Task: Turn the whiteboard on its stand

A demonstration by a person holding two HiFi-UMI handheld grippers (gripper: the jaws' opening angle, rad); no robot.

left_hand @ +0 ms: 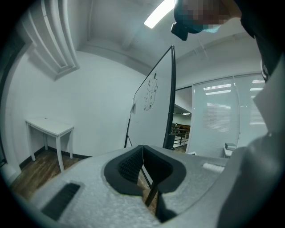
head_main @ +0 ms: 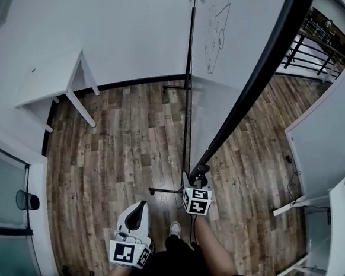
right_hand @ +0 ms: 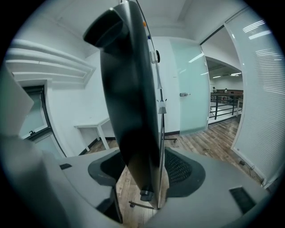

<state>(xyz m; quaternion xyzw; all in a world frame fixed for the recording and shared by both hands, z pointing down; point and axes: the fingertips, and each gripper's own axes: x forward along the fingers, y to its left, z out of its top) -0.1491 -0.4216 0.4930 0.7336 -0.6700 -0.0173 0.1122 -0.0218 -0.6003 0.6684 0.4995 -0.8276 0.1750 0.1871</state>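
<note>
The whiteboard [head_main: 220,25] hangs in its wheeled stand [head_main: 188,106], tipped so that its black frame edge [head_main: 254,81] runs down from the upper right to my right gripper [head_main: 197,181]. In the right gripper view that dark edge [right_hand: 129,98] stands between the jaws of the right gripper [right_hand: 144,167], which are wide open, with a gap at the left pad. My left gripper [head_main: 135,218] hangs low near the person's legs, away from the board. Its tips [left_hand: 142,149] meet with nothing between them, and the whiteboard [left_hand: 153,107] shows beyond them.
A white table [head_main: 49,80] stands against the wall at the left. A glass door [head_main: 2,186] is at the near left, and a white desk [head_main: 337,237] and glass partition at the right. The stand's foot bar [head_main: 165,191] lies on the wood floor by the person's shoe [head_main: 175,229].
</note>
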